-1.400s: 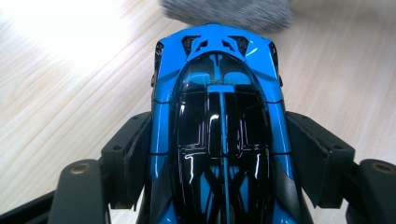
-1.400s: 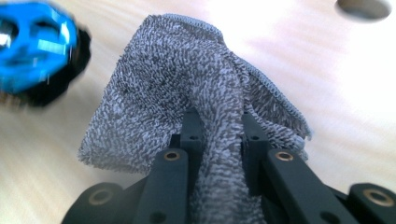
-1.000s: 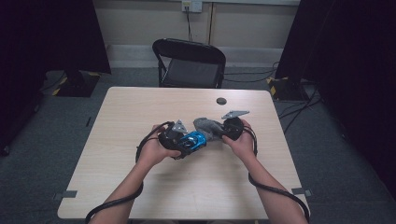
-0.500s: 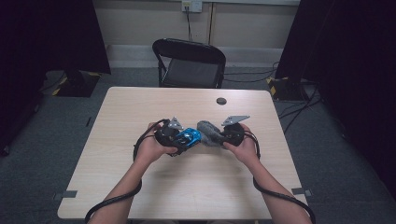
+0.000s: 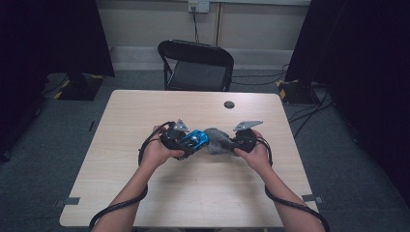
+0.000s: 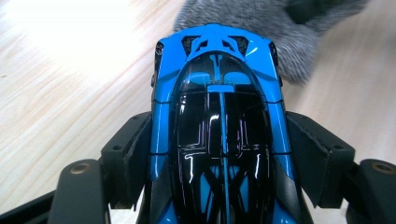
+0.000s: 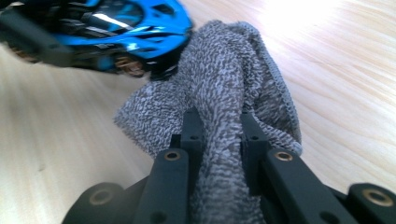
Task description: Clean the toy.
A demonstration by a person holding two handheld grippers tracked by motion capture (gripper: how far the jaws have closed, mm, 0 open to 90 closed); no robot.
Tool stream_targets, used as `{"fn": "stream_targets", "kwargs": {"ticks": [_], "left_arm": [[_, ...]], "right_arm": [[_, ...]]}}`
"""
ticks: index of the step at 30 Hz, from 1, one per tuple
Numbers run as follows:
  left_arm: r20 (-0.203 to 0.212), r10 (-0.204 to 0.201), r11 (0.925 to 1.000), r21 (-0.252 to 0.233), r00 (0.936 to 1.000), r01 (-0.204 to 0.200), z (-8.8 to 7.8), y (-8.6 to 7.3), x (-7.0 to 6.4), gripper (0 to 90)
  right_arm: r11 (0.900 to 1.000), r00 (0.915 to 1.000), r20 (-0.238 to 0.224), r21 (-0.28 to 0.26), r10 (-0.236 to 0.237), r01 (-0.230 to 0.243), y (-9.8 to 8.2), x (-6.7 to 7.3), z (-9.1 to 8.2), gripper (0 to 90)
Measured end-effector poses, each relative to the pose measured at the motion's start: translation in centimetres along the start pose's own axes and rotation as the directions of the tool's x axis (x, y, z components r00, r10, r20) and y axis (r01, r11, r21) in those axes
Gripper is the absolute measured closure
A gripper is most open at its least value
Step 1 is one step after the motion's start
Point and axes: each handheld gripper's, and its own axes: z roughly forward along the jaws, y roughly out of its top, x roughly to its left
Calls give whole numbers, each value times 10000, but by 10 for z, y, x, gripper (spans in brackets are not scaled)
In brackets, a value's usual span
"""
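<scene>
A: Dim room, black drapes either side, a folding chair [image 5: 196, 65] at the far edge of a pale wooden worktop [image 5: 145, 193] with a small dark disc [image 5: 229, 104] near that far edge. What are the hands doing?

B: Start at the left gripper [image 5: 183, 140]: its jaws are clamped on the flanks of a blue toy car [image 6: 219, 116], around the middle of the body, its end pointing right toward the other hand. The right gripper [image 5: 236, 142] is pinched narrow on a bunched grey cloth [image 7: 224, 107], the fabric squeezed between both pads.

A: And where do car and cloth meet?

B: Mid-worktop, between the two hands. The cloth touches the car's end and seems tucked partly beneath it.

A: So it looks like wiping the car. How to do that well?

B: I'd keep the left grip firm and steady, then draw the cloth along the bodywork in short passes, pressing lightly so the car isn't levered out of the jaws, with a loose fold ahead of the pads so only fabric meets the paint.
</scene>
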Motion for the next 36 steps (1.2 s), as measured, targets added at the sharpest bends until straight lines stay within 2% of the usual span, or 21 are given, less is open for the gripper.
{"fn": "stream_targets", "kwargs": {"ticks": [3,5,8,11,13,17,20,23,26,30,34,36], "left_arm": [[3,-201,9998,-69,9998,201,1,-1,4,281],[-163,-366,9993,-111,9992,364,2,-3,8,281],[-242,-494,9987,-110,9985,491,-1,-5,12,281],[-166,-459,9989,-121,9988,457,-4,-6,12,281],[-156,-332,9993,-162,9993,329,-7,-5,8,281],[187,-104,9996,-265,9998,109,-6,-3,-3,281],[414,165,9996,-253,9990,-155,-2,0,-14,281],[708,327,9987,-409,9970,-298,4,3,-24,281],[901,467,9984,-361,9948,-436,9,5,-32,281],[1006,632,9977,-301,9929,-605,15,5,-37,281],[1051,632,9976,-342,9924,-599,17,5,-38,281],[963,507,9982,-358,9941,-474,16,5,-37,281]], "right_arm": [[9998,9995,-250,-20,-174,173,0,5,-1,772],[9997,9988,-429,17,-224,225,-1,6,-2,772],[9995,9988,-407,154,-281,288,-4,7,-3,771],[9998,10000,-91,208,-41,43,-9,1,-8,771],[9996,9993,327,192,187,-193,-10,-7,-11,771],[9975,9924,1013,-103,706,-699,-4,-22,-17,771],[9967,9875,1359,-215,800,-778,6,-28,-17,770],[9967,9847,1550,-283,800,-765,16,-28,-15,770],[9968,9835,1646,-386,755,-701,27,-24,-10,770],[9959,9845,1557,-534,804,-729,38,-19,-4,770],[9965,9856,1516,-491,747,-680,42,-13,4,769],[9973,9874,1419,-337,695,-653,41,-10,10,770]]}}
